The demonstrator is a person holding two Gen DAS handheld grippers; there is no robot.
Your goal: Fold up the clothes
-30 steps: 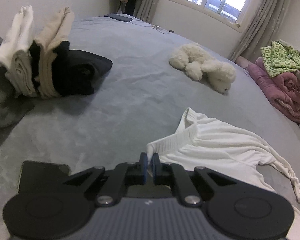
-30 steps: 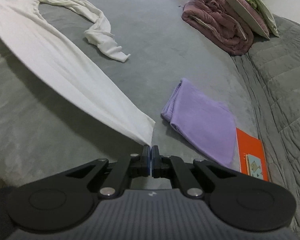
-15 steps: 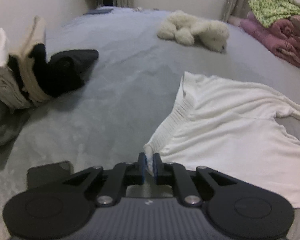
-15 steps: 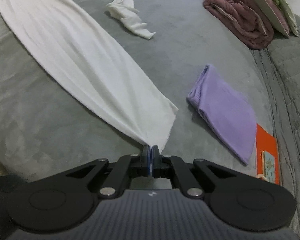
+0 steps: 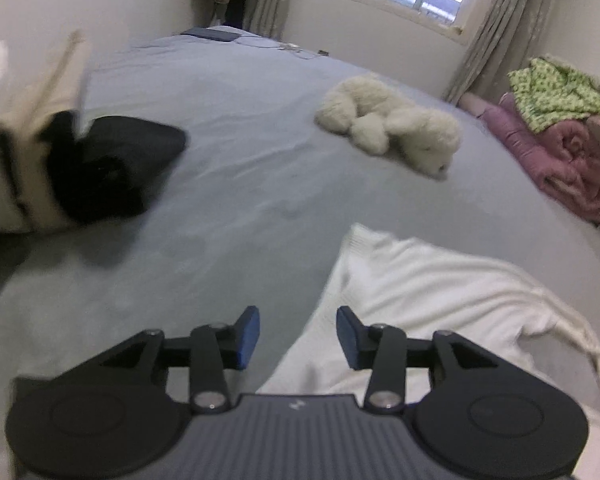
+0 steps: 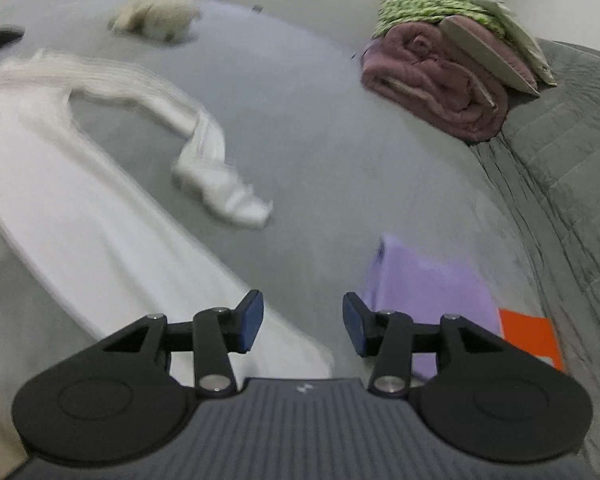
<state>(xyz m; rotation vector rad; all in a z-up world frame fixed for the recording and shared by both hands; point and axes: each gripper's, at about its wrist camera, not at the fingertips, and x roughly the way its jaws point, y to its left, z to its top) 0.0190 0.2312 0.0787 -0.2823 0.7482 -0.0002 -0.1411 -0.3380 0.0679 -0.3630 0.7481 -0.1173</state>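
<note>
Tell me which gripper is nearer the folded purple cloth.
Right. The right gripper hovers just beside the purple cloth, fingers opening and empty. The left gripper is over the white shirt.

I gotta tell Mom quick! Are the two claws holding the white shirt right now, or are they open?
Left claw: opening, holding nothing; the white shirt lies loose on the bed.
Right claw: opening, holding nothing.

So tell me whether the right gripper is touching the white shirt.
Apart. The right wrist view shows the right gripper with jaws opening and only bedcover between the pads; the white shirt lies below the left finger, unpinched.
</note>
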